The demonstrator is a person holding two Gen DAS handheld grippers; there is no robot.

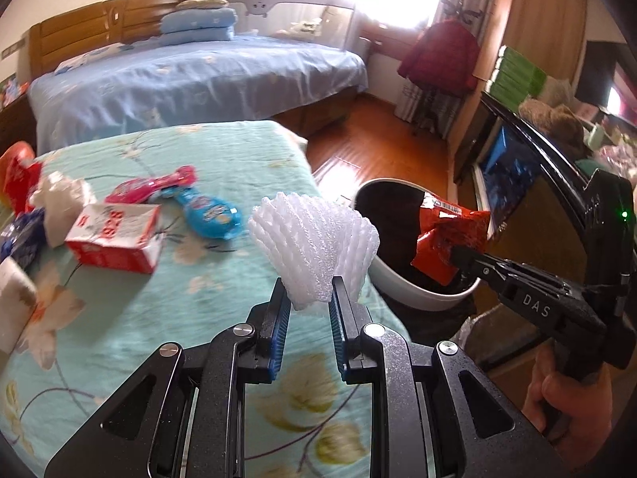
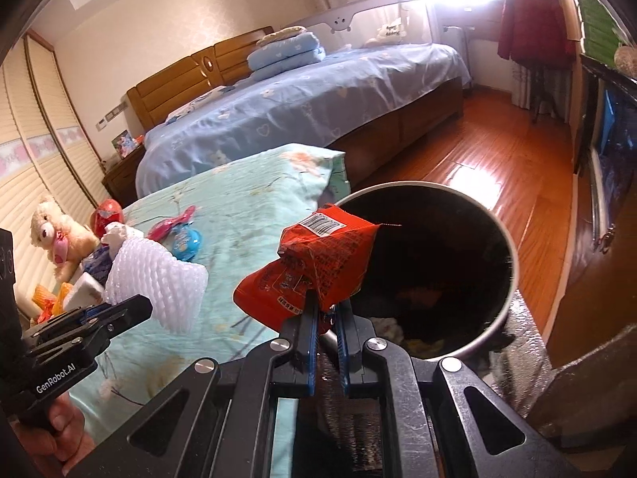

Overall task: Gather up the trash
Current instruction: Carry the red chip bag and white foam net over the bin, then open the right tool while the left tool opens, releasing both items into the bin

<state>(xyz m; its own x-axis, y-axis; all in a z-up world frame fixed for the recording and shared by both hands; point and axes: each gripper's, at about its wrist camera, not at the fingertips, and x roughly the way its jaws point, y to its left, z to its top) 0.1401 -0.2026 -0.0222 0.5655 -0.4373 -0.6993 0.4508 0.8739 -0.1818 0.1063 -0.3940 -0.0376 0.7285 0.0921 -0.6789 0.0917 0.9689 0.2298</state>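
My left gripper is shut on a white foam fruit net, held above the edge of the teal floral quilt; the net also shows in the right wrist view. My right gripper is shut on a crumpled red snack wrapper, held over the near rim of the white trash bin with a dark inside. In the left wrist view the wrapper hangs over the bin. A red-and-white carton, pink and blue wrappers and white tissue lie on the quilt.
A blue-covered bed with folded pillows stands behind. Wooden floor lies right of the bin. A teddy bear sits at the quilt's left. A red jacket hangs by the window. Dark furniture with a screen stands on the right.
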